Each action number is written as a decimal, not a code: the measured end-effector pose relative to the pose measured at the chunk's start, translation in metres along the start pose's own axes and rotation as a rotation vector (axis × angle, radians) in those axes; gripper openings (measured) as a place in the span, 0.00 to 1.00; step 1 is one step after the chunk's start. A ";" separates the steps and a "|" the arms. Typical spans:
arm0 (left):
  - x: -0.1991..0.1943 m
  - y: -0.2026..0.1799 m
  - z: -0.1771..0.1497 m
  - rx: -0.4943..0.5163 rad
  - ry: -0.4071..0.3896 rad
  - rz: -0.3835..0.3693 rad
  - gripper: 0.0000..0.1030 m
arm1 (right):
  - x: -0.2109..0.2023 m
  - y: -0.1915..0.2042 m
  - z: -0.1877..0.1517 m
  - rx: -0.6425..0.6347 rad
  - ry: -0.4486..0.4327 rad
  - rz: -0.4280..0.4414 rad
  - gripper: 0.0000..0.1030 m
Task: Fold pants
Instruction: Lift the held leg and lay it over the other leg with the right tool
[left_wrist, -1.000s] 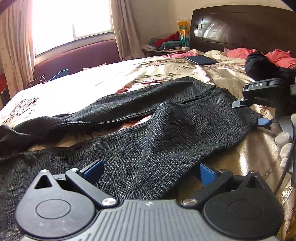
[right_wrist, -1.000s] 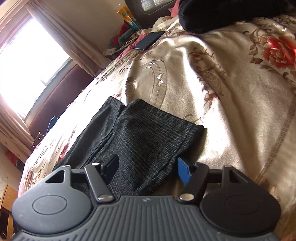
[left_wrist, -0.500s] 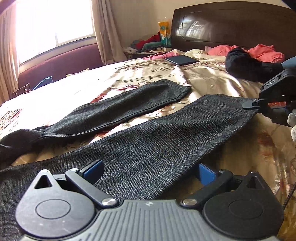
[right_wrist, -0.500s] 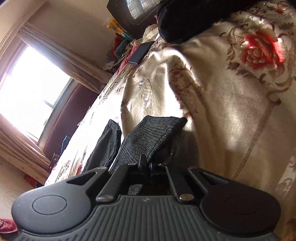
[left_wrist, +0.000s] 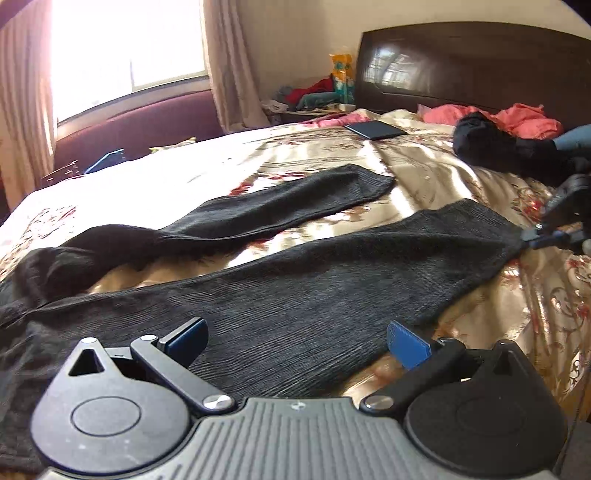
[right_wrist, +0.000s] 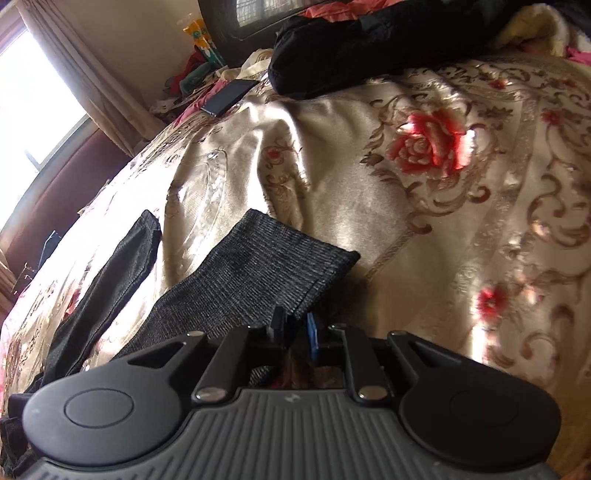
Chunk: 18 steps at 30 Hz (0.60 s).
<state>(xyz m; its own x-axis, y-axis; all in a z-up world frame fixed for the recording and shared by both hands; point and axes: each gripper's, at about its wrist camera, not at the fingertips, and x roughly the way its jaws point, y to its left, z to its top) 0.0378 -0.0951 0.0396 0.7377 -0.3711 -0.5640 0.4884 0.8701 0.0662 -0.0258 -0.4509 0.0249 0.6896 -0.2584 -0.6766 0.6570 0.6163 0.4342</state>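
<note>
Dark grey pants (left_wrist: 295, 288) lie spread on the floral bedspread (left_wrist: 424, 177), with the near leg stretched to the right and the far leg (left_wrist: 295, 206) lying apart behind it. My left gripper (left_wrist: 295, 332) hovers open low over the near leg's upper part, its blue pads not pressing the cloth. My right gripper (right_wrist: 295, 325) pinches the corner of the near leg's hem (right_wrist: 258, 266), which hangs a little above the bed. Its jaws are opening, with a narrow gap showing. The left wrist view shows the right gripper (left_wrist: 528, 236) at the hem's pulled-out corner.
A black garment (left_wrist: 491, 147) and pink clothes (left_wrist: 517, 118) lie near the dark headboard (left_wrist: 480, 66). A dark flat tablet (left_wrist: 375, 129) rests on the bedspread behind the pants. A cluttered bedside table (left_wrist: 314, 99) and a window (left_wrist: 129, 48) lie beyond.
The right gripper shut on the near leg's hem and drew it to the right, straightening the leg away from the far one. Its jaws have since parted slightly. The left gripper stayed open.
</note>
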 end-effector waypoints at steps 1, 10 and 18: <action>-0.008 0.012 -0.002 -0.026 -0.005 0.022 1.00 | -0.013 0.001 -0.004 -0.019 0.003 0.000 0.15; -0.055 0.043 -0.009 -0.047 -0.081 0.070 1.00 | -0.073 0.059 -0.020 -0.166 -0.003 0.121 0.19; 0.002 0.034 0.004 -0.066 -0.006 0.066 1.00 | 0.047 0.119 0.008 -0.103 0.048 0.259 0.33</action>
<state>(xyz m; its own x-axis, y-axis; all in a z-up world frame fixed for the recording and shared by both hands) 0.0576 -0.0678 0.0437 0.7699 -0.3141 -0.5554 0.4070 0.9121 0.0484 0.0875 -0.3952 0.0494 0.8136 -0.0483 -0.5795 0.4244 0.7305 0.5350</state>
